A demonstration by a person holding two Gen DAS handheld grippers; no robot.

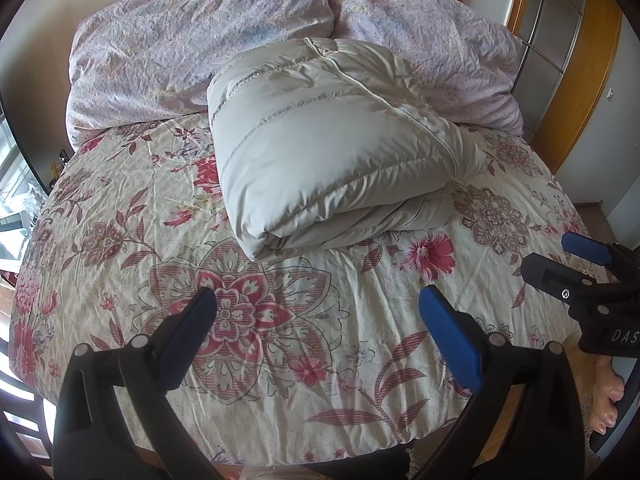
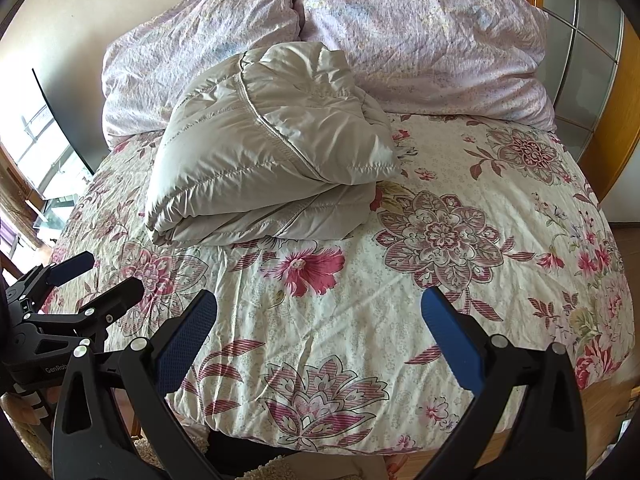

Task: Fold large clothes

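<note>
A light grey puffy down jacket [image 1: 332, 148] lies folded into a thick bundle on the floral bed cover [image 1: 280, 340], near the pillows. It also shows in the right wrist view [image 2: 272, 160]. My left gripper [image 1: 320, 320] is open and empty, held over the near part of the bed, well short of the jacket. My right gripper [image 2: 320, 320] is open and empty too, over the bed's near edge. The right gripper shows at the right edge of the left wrist view [image 1: 560, 256], and the left gripper shows at the left edge of the right wrist view [image 2: 96, 272].
Two pale lilac pillows [image 1: 200, 40] [image 2: 420, 32] lean against the headboard behind the jacket. A wooden-framed wardrobe [image 1: 560, 60] stands to the right of the bed. A window [image 2: 44, 152] is to the left. A bare foot [image 1: 604, 400] stands on the floor by the bed's near edge.
</note>
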